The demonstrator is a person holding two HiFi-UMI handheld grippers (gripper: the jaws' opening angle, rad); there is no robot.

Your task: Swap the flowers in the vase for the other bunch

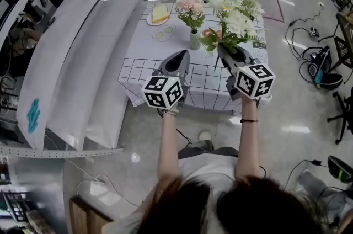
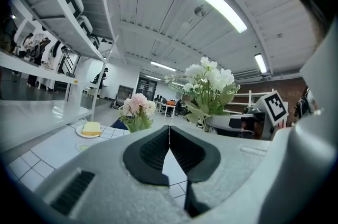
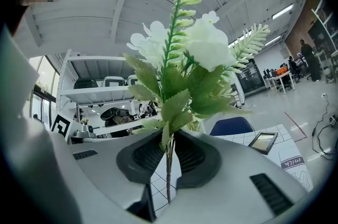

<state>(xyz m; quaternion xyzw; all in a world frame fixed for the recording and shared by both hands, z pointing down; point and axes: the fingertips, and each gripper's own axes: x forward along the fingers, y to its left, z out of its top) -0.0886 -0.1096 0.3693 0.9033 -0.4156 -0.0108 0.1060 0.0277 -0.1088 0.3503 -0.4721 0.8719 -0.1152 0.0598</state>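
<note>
Two bunches are in play, and only one is where the task wants it to end up. The white bunch (image 1: pixel 234 16) is carried by the right gripper (image 3: pixel 170 150), whose jaws are clenched on the thin stems low down. That grip lets the blooms and fern leaves stand upright above the pads while the stem ends hang free below, presumably so they can be lowered straight into a narrow neck. The pink bunch (image 1: pixel 190 6) has not been taken out: it stands in the small vase (image 1: pixel 194 40) toward the middle of the gridded table (image 1: pixel 144 77), with a plate (image 1: pixel 158 16) bearing something yellow behind it to the left. The left gripper (image 2: pixel 169 136) is pressed fully together with nothing between its pads — empty, held level beside its partner near the table's front edge and short of the vase. It looks like the hand kept free for pulling out the pink flowers, though its jaws would have to part first. Since the vase seems to have room for just one bunch, the white one likely waits aloft until the pink one is out.
</note>
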